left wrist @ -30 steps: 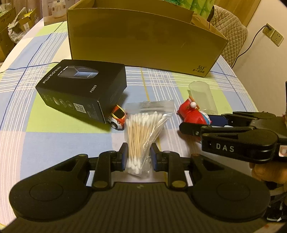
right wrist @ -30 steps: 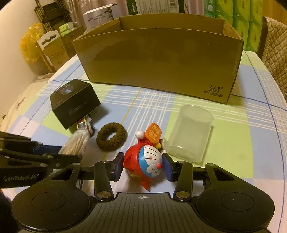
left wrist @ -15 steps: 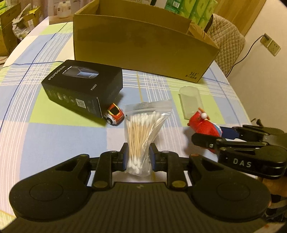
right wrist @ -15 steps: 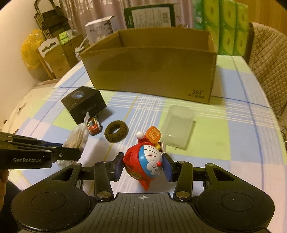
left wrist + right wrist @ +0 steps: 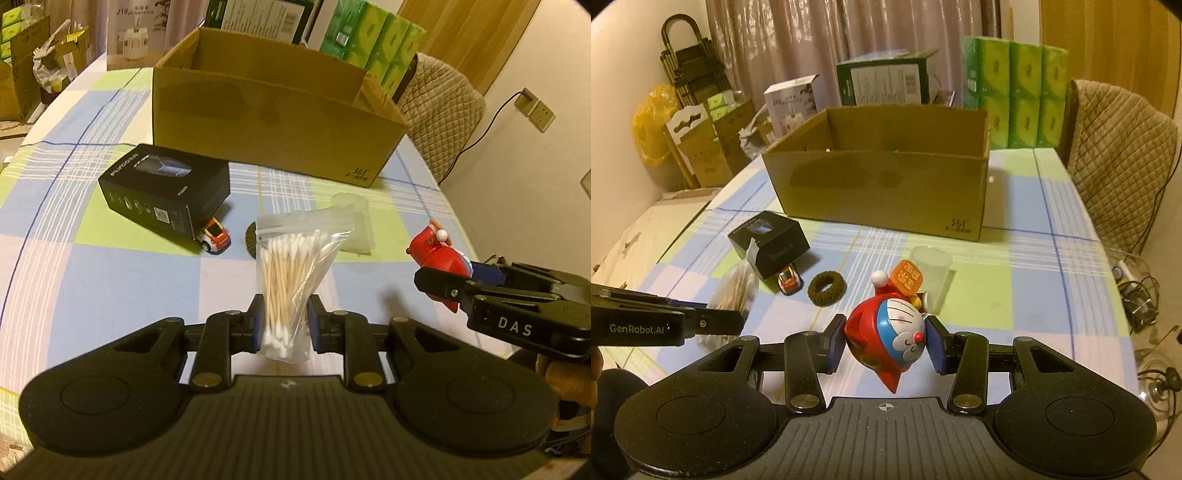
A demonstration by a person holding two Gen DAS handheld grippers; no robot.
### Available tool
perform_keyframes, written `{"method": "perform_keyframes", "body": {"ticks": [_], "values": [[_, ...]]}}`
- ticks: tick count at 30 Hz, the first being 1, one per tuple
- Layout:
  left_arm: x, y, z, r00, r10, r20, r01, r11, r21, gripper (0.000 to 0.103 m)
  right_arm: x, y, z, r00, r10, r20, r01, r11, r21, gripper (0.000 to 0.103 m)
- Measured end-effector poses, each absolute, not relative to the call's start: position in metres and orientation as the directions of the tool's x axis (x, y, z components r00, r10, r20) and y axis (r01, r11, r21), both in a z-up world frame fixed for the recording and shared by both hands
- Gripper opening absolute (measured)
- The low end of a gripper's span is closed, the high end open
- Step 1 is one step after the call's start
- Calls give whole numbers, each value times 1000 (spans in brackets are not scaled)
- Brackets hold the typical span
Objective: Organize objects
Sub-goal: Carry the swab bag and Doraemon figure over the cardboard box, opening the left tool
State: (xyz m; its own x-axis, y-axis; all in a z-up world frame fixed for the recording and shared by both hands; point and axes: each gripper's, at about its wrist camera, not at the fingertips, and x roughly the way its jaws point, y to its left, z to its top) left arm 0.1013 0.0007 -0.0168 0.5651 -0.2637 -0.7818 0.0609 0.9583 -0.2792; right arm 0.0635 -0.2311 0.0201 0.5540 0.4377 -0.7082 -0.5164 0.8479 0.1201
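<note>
My left gripper [image 5: 284,321] is shut on a clear bag of cotton swabs [image 5: 291,280] and holds it above the checked tablecloth. My right gripper [image 5: 886,341] is shut on a red and blue Doraemon toy [image 5: 886,332], lifted off the table; toy and gripper also show at the right of the left wrist view [image 5: 439,258]. An open cardboard box [image 5: 882,177] stands at the far side of the table. On the cloth lie a black product box [image 5: 166,192], a small toy car [image 5: 216,236], a brown hair tie [image 5: 827,288] and a clear plastic cup [image 5: 931,269] on its side.
A padded chair [image 5: 1119,162] stands at the table's far right corner. Green tissue packs [image 5: 1015,88] and cartons are stacked behind the table. Cables and glass items lie on the floor at the right [image 5: 1137,302].
Both grippers have risen and pulled back from the table with their objects. The box, cup, car and hair tie now look smaller and farther.
</note>
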Motion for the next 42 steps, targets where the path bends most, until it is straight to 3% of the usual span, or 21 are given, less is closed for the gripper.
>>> {"method": "perform_keyframes", "body": {"ticks": [25,42], "values": [[91,-8,22,621,-281,-732,90,953,-290,20,55,-244,41,583,437,-685,-510,853,111,42],[143,-1,49,648,-288,-705,120,953,-279,19,111,-225,55,604,430,-671,-531,845,63,42]]}}
